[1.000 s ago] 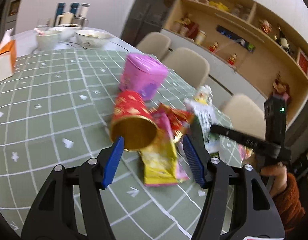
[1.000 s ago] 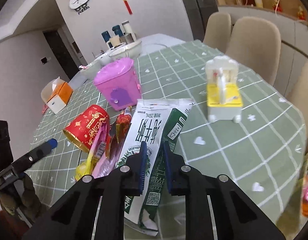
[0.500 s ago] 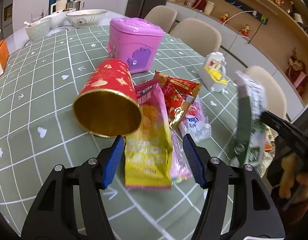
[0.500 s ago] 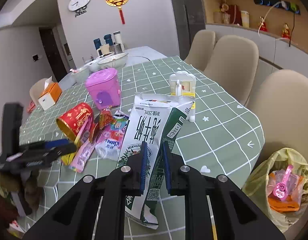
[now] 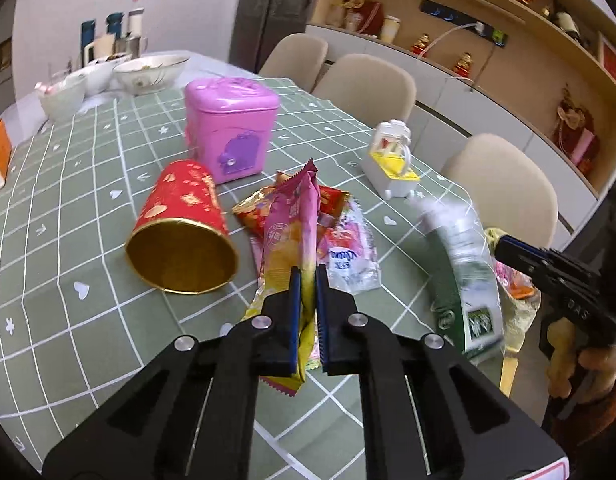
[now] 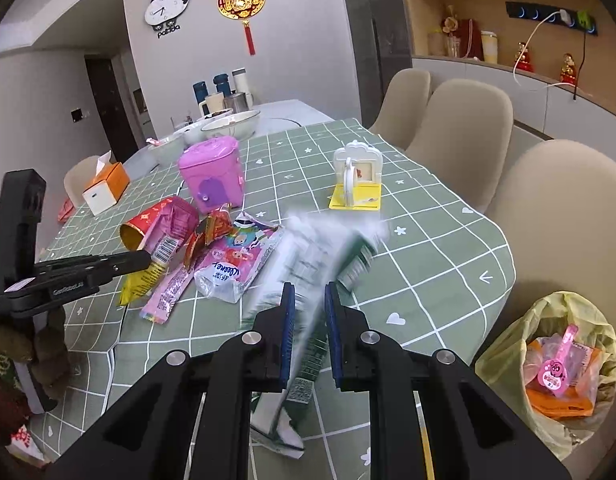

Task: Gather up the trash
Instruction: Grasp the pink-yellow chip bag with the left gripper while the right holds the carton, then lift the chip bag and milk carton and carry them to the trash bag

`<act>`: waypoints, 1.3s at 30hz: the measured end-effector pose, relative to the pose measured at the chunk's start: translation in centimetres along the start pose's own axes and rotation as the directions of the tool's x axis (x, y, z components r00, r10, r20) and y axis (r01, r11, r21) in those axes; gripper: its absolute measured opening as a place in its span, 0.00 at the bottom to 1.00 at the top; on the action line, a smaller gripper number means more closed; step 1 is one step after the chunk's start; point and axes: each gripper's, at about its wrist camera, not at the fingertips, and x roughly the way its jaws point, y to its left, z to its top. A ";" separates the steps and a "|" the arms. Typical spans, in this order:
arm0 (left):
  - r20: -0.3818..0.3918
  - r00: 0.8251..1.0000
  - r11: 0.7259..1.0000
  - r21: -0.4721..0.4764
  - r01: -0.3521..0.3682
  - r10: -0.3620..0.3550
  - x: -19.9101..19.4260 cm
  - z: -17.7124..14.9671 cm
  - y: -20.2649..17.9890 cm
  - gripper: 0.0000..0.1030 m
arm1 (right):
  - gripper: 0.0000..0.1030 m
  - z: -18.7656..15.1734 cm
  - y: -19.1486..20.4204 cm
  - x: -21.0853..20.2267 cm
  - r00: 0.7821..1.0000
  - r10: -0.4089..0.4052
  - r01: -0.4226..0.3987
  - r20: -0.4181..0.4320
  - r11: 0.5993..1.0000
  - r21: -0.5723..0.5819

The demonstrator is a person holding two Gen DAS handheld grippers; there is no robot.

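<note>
Your left tool (image 5: 306,280) has its jaws pinched onto the near end of the pink-and-yellow snack wrapper (image 5: 294,236), which lies on the green checked bench (image 5: 88,208) just right of the tipped red cup (image 5: 180,232), the landmark here. Your right tool (image 6: 309,312) is clamped on the green-and-white milk carton (image 6: 319,256), blurred, held up off the bench well right of the red cup. Between cup and carton lie the red foil wrapper (image 5: 256,210) and a clear tissue pack (image 5: 349,248), both touching the snack wrapper. Behind the cup stands the pink tin (image 5: 230,128). Far right of the cup, beyond the bench edge, the yellow trash bag (image 6: 547,364) hangs open with wrappers inside.
</note>
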 end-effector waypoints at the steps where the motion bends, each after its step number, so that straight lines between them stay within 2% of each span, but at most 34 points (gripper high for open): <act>1: -0.005 1.000 1.000 0.008 0.001 -0.001 0.2 -0.1 -0.2 0.07 | 0.15 -0.1 0.1 0.1 1.000 -0.004 0.004 -0.006 1.000 -0.001; 5: -0.027 1.000 0.997 0.081 0.009 -0.006 1.0 -0.3 -0.7 0.07 | 0.15 -0.4 0.3 0.3 0.999 -0.035 0.035 -0.025 0.999 0.006; 9: 0.013 0.997 0.984 0.165 0.068 -0.071 0.8 -0.6 -1.0 0.07 | 0.17 -0.6 0.6 -0.5 1.000 -0.022 0.023 -0.016 0.997 0.072; 12: 0.000 0.993 0.983 0.137 0.118 -0.119 1.3 -0.7 -0.3 0.07 | 0.44 -0.5 1.4 -0.9 0.999 -0.037 0.037 -0.006 0.997 0.072; 18: -0.031 0.985 0.982 0.078 0.174 -0.173 1.4 -0.6 1.3 0.07 | 0.50 0.6 2.3 0.8 0.989 -0.129 0.134 -0.073 0.989 0.063; 22: -0.038 0.984 0.983 0.060 0.174 -0.172 1.3 -0.7 1.8 0.07 | 0.51 -0.1 1.4 3.2 0.977 -0.146 0.169 -0.157 0.975 0.142; 27: -0.052 0.983 0.982 0.070 0.178 -0.174 1.3 -0.9 1.6 0.07 | 0.52 -1.0 0.8 4.2 0.989 -0.055 0.087 -0.139 0.969 0.233; 32: -0.040 0.986 0.983 0.086 0.164 -0.161 0.9 -1.0 1.2 0.07 | 0.52 -0.8 1.0 4.6 0.991 -0.025 0.053 -0.128 0.974 0.219; 39: -0.042 0.987 0.986 0.061 0.157 -0.154 0.7 -0.9 1.5 0.07 | 0.52 -0.1 1.3 4.9 0.994 -0.006 0.026 -0.108 0.983 0.183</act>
